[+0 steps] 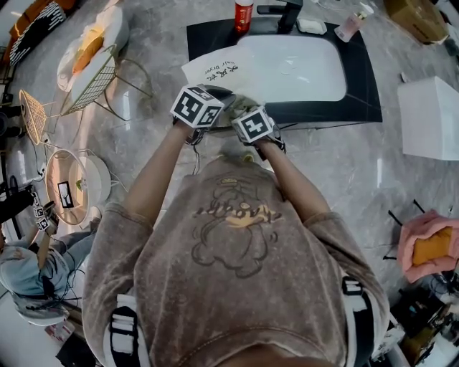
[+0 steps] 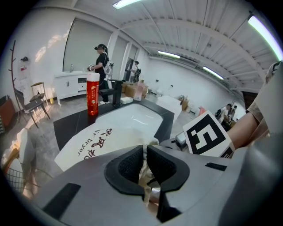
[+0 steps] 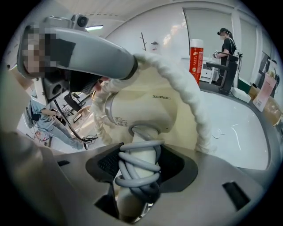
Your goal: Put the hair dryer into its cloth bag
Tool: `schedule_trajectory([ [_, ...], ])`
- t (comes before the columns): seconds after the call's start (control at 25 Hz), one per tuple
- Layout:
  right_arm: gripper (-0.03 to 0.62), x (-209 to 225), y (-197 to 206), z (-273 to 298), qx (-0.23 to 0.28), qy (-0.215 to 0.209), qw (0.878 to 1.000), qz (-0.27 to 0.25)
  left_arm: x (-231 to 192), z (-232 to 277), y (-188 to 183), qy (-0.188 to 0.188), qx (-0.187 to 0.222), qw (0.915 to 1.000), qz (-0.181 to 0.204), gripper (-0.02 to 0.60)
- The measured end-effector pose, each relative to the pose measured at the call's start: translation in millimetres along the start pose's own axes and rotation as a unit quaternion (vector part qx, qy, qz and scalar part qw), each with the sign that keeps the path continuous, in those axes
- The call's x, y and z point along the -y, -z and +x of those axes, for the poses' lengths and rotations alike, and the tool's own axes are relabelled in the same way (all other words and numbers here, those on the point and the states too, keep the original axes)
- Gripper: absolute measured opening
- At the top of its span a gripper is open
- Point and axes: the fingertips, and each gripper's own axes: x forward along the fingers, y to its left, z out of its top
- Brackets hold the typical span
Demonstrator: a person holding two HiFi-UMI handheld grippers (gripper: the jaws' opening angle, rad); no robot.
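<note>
My left gripper (image 2: 146, 153) pinches cloth bag (image 2: 93, 142) edge, lower center; my right gripper (image 3: 139, 167) clamps hair dryer (image 3: 142, 110) handle.

Looks like an open hall staged as a bathroom: washbasin (image 1: 294, 68) in black bench (image 1: 362, 79), marble floor (image 1: 344, 172), ceiling strip lights (image 2: 170, 54).

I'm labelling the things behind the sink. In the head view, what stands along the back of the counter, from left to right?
Red bottle, black faucet, small white object, pale pink bottle.
</note>
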Motion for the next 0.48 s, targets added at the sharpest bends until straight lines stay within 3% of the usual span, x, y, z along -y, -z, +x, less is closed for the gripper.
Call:
schedule_trajectory([
  [0.48, 0.247, 13.0, -4.7, 22.1, -0.011, 0.012, 1.0, 0.001, -1.2, 7.7, 4.2, 0.024, -0.007, 0.9995, -0.018, 0.043],
])
